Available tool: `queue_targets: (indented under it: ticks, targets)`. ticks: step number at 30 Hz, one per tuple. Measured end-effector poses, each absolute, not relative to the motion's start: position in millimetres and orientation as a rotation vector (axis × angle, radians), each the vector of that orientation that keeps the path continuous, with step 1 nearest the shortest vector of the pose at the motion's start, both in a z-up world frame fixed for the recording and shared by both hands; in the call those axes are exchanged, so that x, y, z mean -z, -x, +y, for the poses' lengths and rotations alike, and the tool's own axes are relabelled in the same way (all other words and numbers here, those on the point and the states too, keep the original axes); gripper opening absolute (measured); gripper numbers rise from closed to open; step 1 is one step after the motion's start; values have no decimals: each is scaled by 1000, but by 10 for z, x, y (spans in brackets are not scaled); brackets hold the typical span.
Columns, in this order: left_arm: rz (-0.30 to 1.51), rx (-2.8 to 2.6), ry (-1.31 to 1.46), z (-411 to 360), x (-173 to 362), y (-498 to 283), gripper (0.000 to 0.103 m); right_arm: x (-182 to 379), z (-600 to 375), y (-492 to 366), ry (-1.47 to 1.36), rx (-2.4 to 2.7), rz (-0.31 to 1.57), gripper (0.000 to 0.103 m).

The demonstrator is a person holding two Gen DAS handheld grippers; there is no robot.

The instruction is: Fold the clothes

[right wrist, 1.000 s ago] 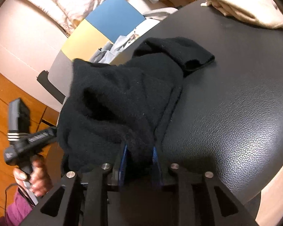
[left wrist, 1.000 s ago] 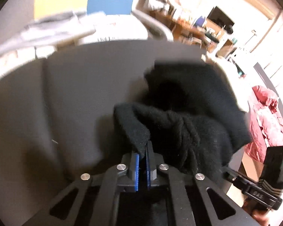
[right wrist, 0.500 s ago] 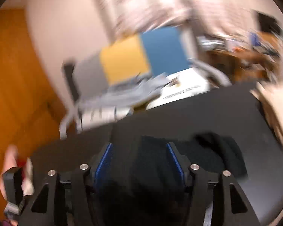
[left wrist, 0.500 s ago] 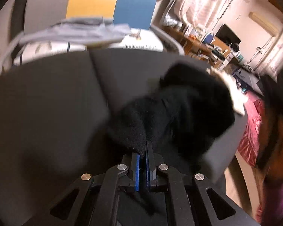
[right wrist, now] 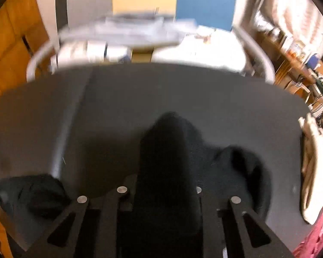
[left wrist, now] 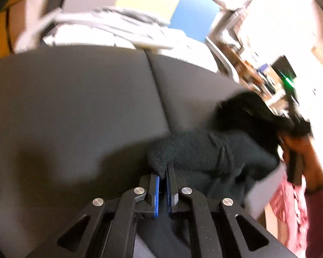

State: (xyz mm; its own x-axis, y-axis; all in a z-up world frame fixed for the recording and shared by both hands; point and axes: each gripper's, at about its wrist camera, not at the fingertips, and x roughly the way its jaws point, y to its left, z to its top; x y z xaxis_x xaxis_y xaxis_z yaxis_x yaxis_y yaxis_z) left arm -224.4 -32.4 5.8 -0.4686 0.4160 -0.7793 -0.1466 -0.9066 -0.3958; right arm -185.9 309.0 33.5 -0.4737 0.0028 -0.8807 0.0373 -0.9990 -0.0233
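Dark padded surface (right wrist: 183,90), wide, mostly bare. Black garment (left wrist: 206,152) strung across its near edge, long axis running between the two hands. Left gripper (left wrist: 162,173) clamped on one corner. Right gripper (right wrist: 164,193): jaws just closing, cloth bunched between them, pads hidden, grip uncertain.

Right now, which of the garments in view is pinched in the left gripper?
The black fleece garment. The left gripper is shut on a fold of it. The cream garment lies untouched at the dark surface's far right edge.
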Motion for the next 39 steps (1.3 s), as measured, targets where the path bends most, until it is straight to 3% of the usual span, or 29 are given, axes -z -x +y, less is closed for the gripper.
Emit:
queue_targets:
  ticks: [7, 9, 13, 18, 21, 23, 24, 25, 28, 32, 39]
  targets:
    - [-439, -2620, 1205, -815, -668, 2170, 5, -1232, 3457, 1317, -1043, 2867, -387, 21]
    - [-406, -2635, 1230, -766, -557, 1972, 5, -1152, 3547, 1035, -1009, 2860, -478, 21]
    - [-382, -2588, 1373, -680, -44, 1659, 5, -523, 3683, 644, -1211, 2783, -627, 21]
    - [-455, -2484, 1566, -695, 631, 1331, 6, 333, 3808, 186, -1454, 2702, -778, 34]
    - [-477, -2472, 1542, -754, 647, 1183, 9, 71, 3916, 48, -1334, 2811, -788, 36]
    - [-470, -2481, 1524, -781, 569, 1124, 17, -118, 3988, -40, -1245, 2884, -790, 36]
    - [-467, -2495, 1517, -793, 506, 1102, 27, -213, 4024, -84, -1199, 2919, -791, 37]
    - [-478, -2514, 1493, -807, 438, 1097, 45, -366, 4002, -89, -1131, 2960, -734, 37]
    - [-540, -2580, 1387, -858, 227, 1113, 75, -734, 3751, 118, -1013, 2905, -548, 44]
    - [-472, -2574, 1364, -641, 139, 1313, 77, -764, 3267, 775, -1152, 2681, -315, 46]
    - [-44, -2569, 1465, -27, 316, 1511, 78, -79, 2567, 1620, -1618, 2317, 287, 46]
